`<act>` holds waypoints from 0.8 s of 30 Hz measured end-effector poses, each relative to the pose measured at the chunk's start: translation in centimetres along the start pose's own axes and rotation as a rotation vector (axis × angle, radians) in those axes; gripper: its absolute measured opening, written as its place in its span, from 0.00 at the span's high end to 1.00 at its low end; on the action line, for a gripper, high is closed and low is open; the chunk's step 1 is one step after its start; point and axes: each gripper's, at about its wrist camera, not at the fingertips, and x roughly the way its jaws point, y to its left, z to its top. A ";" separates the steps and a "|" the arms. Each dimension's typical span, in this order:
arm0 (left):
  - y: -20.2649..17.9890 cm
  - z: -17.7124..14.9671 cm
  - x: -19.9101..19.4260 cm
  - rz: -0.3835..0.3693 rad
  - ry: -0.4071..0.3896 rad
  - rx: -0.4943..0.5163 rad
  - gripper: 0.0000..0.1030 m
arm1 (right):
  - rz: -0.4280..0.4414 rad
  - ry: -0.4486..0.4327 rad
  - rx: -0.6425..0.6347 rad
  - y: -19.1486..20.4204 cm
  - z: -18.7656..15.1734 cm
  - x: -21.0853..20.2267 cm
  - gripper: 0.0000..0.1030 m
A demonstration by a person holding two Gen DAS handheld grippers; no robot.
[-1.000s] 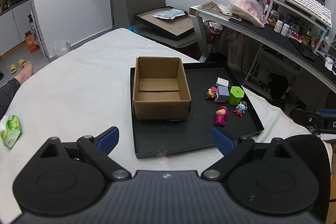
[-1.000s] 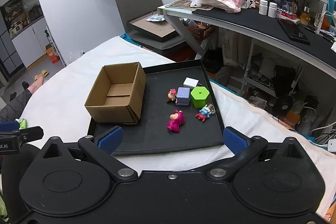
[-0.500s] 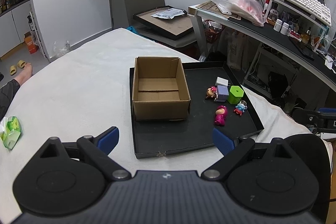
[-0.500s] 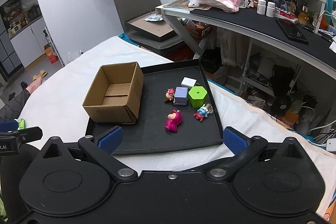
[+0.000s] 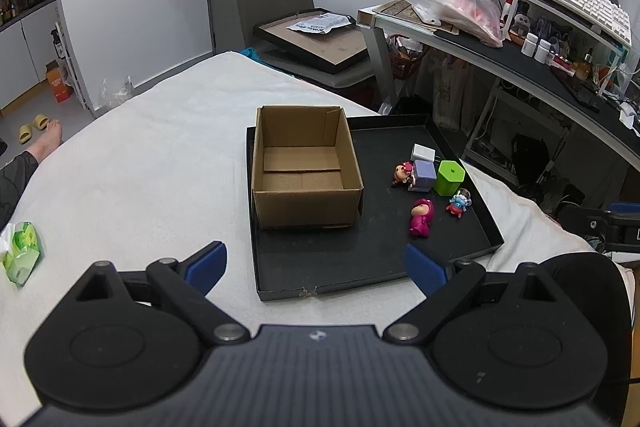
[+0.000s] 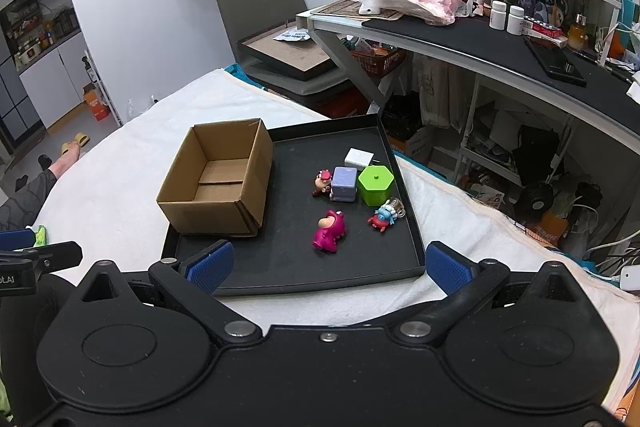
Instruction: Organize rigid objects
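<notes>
Both grippers edge slightly closer; toys unmoved. Cardboard box (image 6: 218, 179) empty on black tray (image 6: 296, 267); six small toys beside it. Both jaws released.

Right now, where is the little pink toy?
The pink toy lies on the black tray, right of the cardboard box in both views, near the small blue-and-red figure and the green hexagonal box.
</notes>
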 end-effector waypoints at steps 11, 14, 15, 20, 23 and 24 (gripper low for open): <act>0.0 0.0 0.2 -0.001 0.009 -0.001 0.08 | -0.009 -0.001 -0.005 0.0 -0.1 0.0 0.00; 0.0 0.0 0.2 -0.002 0.008 0.000 0.08 | -0.009 -0.002 -0.005 0.1 -0.1 0.1 0.00; 0.0 0.0 0.3 -0.002 0.008 0.000 0.08 | -0.010 -0.001 -0.004 0.1 -0.1 0.1 0.00; 0.0 0.0 0.3 -0.001 0.010 -0.003 0.08 | -0.014 0.000 -0.001 0.3 -0.1 0.2 0.00; 0.0 0.0 0.4 -0.001 0.012 -0.005 0.08 | -0.014 0.000 -0.001 0.2 -0.1 0.2 0.00; 0.0 0.1 0.5 -0.002 0.012 -0.006 0.08 | -0.014 0.000 -0.001 0.2 -0.1 0.2 0.00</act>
